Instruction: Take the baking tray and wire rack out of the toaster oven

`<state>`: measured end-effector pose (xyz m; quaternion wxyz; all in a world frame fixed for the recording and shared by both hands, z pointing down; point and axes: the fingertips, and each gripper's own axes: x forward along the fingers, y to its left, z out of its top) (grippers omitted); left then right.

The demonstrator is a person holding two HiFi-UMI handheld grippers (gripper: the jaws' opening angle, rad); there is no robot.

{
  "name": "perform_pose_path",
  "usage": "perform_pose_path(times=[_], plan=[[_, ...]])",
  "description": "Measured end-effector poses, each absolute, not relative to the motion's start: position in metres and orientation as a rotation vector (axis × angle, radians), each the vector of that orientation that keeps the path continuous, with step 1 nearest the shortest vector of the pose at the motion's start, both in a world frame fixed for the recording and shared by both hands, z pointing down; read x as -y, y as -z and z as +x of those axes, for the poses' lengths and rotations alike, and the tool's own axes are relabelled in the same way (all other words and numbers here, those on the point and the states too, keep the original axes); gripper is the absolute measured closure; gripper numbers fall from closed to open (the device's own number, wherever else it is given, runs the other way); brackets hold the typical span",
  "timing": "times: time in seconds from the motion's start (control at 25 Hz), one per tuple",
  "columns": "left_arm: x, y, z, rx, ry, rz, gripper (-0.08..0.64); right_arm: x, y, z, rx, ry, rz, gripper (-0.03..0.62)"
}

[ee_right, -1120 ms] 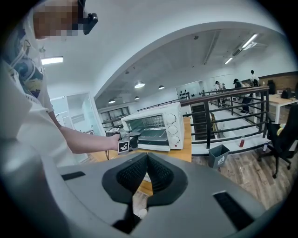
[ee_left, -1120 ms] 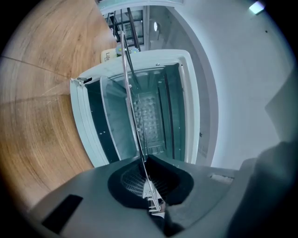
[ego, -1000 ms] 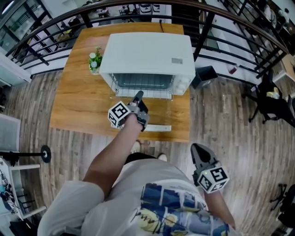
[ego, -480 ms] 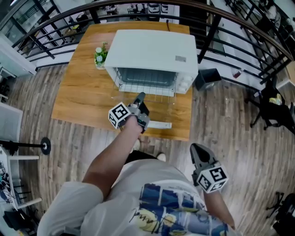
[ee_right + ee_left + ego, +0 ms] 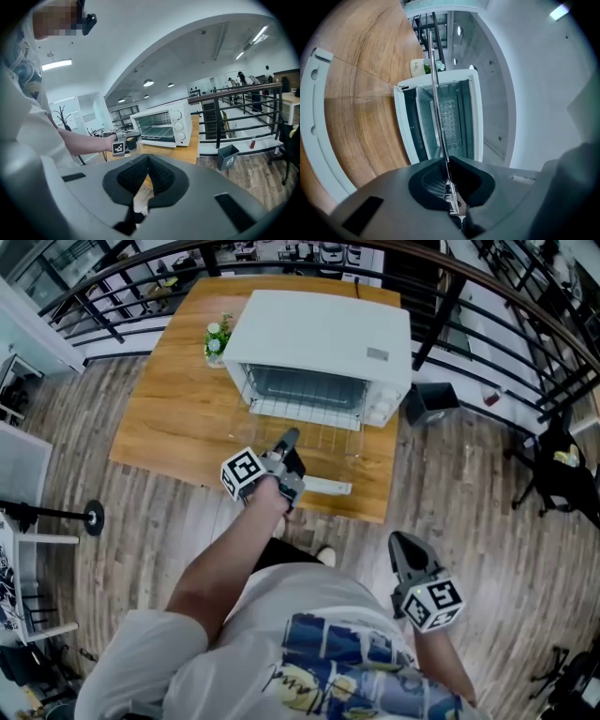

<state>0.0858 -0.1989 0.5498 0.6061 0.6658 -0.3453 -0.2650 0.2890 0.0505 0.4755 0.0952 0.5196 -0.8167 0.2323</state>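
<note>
The white toaster oven (image 5: 319,338) stands on the wooden table (image 5: 169,399) with its glass door folded down flat; the door handle (image 5: 323,486) lies nearest me. My left gripper (image 5: 289,439) is over the lowered door, pointing level at the oven mouth. It is shut on the front edge of the wire rack (image 5: 314,432). In the left gripper view the rack (image 5: 437,103) shows edge-on as a thin metal line from the jaws (image 5: 452,206) into the oven (image 5: 440,117). I cannot make out a baking tray. My right gripper (image 5: 405,545) hangs low beside my body, shut and empty (image 5: 147,159).
A small pot of flowers (image 5: 217,338) stands at the oven's left rear corner. A black railing (image 5: 450,296) runs behind the table. A grey bin (image 5: 429,401) sits on the plank floor right of the table, and a dark chair (image 5: 553,474) stands farther right.
My left gripper has drawn back from the oven mouth toward me, and the wire rack has slid out with it. The right gripper has stayed where it was.
</note>
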Motion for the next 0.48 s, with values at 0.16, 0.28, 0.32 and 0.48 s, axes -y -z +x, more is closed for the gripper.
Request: perform_pose_path(times=[0.16, 0.28, 0.32, 0.48], plan=[[0.190, -0.547, 0.085, 0.801, 0.623, 1.521, 0.558, -0.052, -0.475, 0.290, 2.433, -0.687, 1.516, 0.591], [0.185, -0.549, 0.083, 0.800, 0.631, 1.508, 0.558, -0.054, -0.476, 0.288, 2.439, -0.690, 1.496, 0.591], [0.183, -0.549, 0.082, 0.798, 0.635, 1.507, 0.558, -0.055, -0.477, 0.288, 2.439, -0.690, 1.490, 0.591], [0.179, -0.548, 0.083, 0.789, 0.651, 1.506, 0.558, -0.056, -0.480, 0.290, 2.442, -0.694, 1.473, 0.591]])
